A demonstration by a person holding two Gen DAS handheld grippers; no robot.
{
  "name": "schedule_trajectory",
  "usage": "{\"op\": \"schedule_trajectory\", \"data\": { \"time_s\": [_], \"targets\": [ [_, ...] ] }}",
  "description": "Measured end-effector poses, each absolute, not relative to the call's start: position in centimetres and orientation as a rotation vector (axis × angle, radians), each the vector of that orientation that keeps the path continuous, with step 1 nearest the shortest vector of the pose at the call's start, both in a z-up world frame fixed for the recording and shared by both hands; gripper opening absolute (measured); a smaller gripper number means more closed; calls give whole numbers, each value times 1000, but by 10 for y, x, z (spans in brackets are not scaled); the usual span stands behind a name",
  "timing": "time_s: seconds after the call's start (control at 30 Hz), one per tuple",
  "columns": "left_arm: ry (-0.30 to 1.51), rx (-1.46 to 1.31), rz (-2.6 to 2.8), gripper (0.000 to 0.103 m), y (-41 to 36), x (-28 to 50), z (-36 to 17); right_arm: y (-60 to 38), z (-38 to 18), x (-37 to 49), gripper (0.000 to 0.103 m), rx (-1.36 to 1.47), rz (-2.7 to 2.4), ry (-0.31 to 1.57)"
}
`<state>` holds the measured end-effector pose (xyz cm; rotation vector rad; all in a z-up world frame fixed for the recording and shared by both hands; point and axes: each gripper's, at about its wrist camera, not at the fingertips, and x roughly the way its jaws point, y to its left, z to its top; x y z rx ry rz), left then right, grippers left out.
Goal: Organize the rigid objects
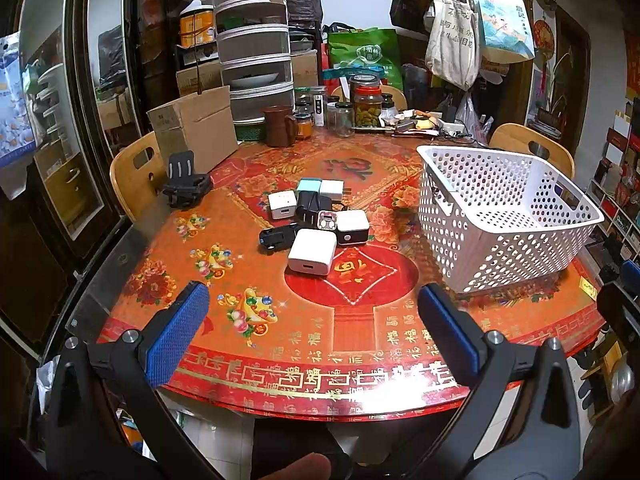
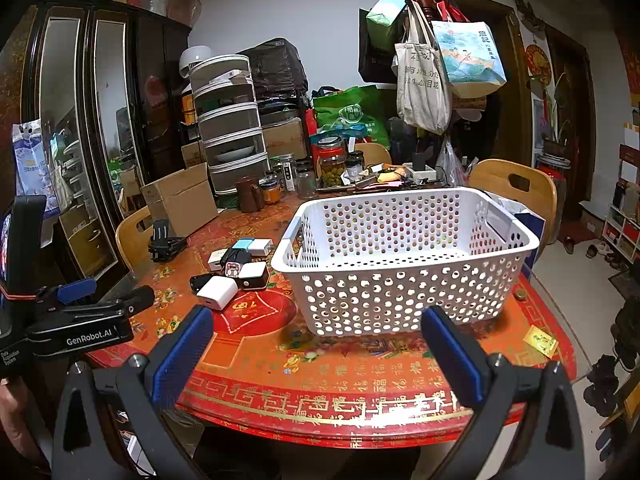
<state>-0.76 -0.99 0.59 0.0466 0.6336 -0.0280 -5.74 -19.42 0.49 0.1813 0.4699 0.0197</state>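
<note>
**Two grippers wide apart, nothing picked, basket bare**

Both tools hover over the near edge of the table (image 1: 248,280). Left gripper (image 1: 312,332) has its blue pads spread wide with nothing between them; right gripper (image 2: 316,352) is the same, aimed at the white basket (image 2: 400,300), which looks to hold nothing yet.

Chargers sit in a tight cluster (image 1: 316,216) mid-table, left of the basket and well clear of it. Nearest is a large white charger (image 1: 312,250), touching a black clip-like piece (image 1: 276,238) and a black-and-white cube (image 1: 352,228).

Risks, as judged:
- Pieces touch, so closing on one may drag or flip a neighbour.
- Smooth, glossy casings could slip or squirt out of the pads if gripped off-centre.
- Small teal charger (image 1: 307,186) and its white neighbour (image 1: 332,189) lie at the back; reaching over could scatter the front ones.
- Basket is light; a knock to its rim may shove it toward the table edge.
- Two tools working close together could collide.
</note>
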Motion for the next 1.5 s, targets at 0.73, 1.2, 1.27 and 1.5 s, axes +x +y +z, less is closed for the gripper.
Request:
{"op": "schedule_trajectory", "data": {
  "time_s": [0.73,1.2,1.27,1.5],
  "targets": [
    [633,46,-28,103,-11,-7,5,-194,5,-57,103,179,21,470],
    [633,45,-26,103,-11,-7,5,-194,4,-57,103,178,18,468],
    [633,46,-26,103,-11,-7,5,-194,4,-57,103,179,18,468],
    [638,48,-25,103,-11,-6,2,-194,4,-57,103,178,19,471]
  ]
}}
